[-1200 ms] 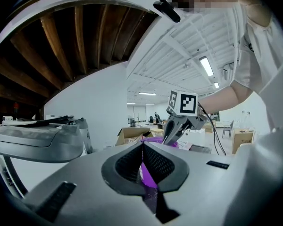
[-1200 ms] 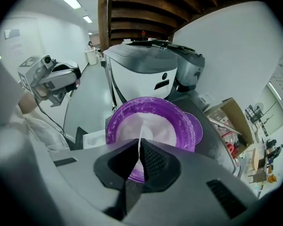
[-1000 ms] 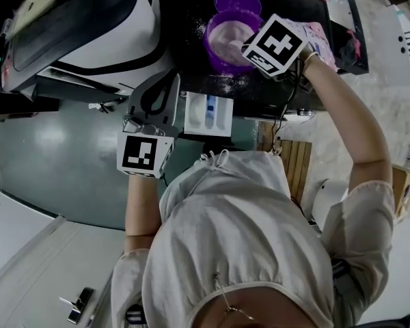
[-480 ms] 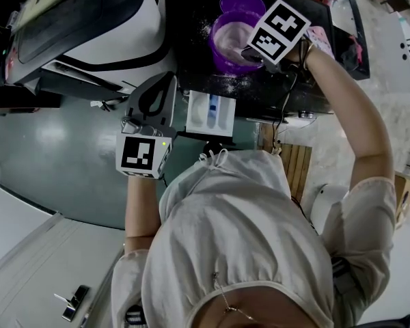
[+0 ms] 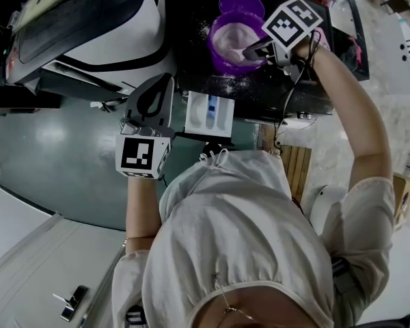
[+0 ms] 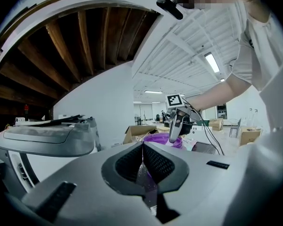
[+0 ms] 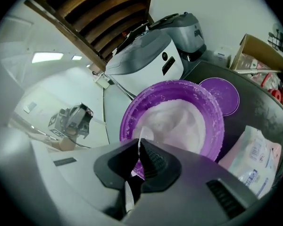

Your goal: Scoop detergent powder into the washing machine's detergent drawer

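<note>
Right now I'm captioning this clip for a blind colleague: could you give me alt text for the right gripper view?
The right gripper, jaws shut on a thin white scoop, holds it at the near rim of a purple tub full of white detergent powder. A purple lid lies beside the tub, and a white appliance stands beyond.

Grey left gripper [image 5: 162, 80], pale hooded top [image 5: 246, 251]

The right gripper [image 5: 258, 49] leans over the purple bowl [image 5: 212, 50]. Its fingers pinch a pale scoop [image 5: 247, 50], and white powder [image 5: 231, 39] lies just past their tips. The left gripper [image 5: 162, 80] hangs with the white detergent drawer [image 5: 222, 118] just right of its fingers and the washing machine [image 5: 89, 26] beyond them.
</note>
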The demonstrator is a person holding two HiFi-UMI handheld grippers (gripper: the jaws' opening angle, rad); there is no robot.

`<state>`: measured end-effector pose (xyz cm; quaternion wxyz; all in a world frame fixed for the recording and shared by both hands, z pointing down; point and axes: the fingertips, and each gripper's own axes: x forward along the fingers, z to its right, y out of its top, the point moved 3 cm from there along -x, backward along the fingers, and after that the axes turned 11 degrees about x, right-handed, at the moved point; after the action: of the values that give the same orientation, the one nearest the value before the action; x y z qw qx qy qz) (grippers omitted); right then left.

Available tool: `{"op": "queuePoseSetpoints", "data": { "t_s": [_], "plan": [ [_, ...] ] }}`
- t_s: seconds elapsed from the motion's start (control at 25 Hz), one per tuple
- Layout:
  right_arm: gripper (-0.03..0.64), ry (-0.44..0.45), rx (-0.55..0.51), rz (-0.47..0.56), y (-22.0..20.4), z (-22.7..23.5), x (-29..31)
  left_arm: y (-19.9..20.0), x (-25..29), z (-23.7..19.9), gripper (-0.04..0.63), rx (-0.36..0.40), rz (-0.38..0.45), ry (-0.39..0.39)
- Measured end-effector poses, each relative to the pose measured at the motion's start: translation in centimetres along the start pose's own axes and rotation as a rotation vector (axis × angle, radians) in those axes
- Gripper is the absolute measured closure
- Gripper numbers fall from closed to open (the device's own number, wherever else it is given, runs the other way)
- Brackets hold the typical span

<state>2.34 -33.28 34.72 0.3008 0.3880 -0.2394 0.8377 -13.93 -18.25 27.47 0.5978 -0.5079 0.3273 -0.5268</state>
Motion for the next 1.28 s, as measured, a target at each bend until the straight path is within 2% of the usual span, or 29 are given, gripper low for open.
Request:
{"op": "queuePoseSetpoints", "data": {
  "t_s": [0.24,0.32,0.4,0.48,0.56,0.92,1.28],
  "plan": [
    [0.606,0.096,0.081,0.066,-0.1,0.2,-1.0,0.2,0.4,0.7,0.574,0.004,-0.002,-0.011],
    [0.606,0.136,0.065,0.104,0.3,0.2,-1.3,0.3,0.6,0.9,0.574,0.002,0.000,-0.013],
    [0.606,0.216,0.047,0.144,0.9,-0.1,-1.6,0.4,0.8,0.9,0.574,0.009,0.006,-0.011],
    [0.606,0.316,0.116,0.179,0.9,-0.6,-1.7,0.5,1.1,0.9,0.574,0.015,0.012,-0.009],
    [0.606,0.375,0.203,0.213,0.7,-0.7,-2.1,0.7,1.4,0.8,0.574,0.014,0.015,-0.010],
    [0.606,0.474,0.340,0.372,0.5,0.9,-3.7,1.3,3.0,0.7,0.574,0.022,0.032,-0.021],
    [0.605,0.639,0.417,0.544,-0.6,1.4,-5.8,1.3,3.9,1.5,0.574,0.027,0.038,-0.056]
  ]
}}
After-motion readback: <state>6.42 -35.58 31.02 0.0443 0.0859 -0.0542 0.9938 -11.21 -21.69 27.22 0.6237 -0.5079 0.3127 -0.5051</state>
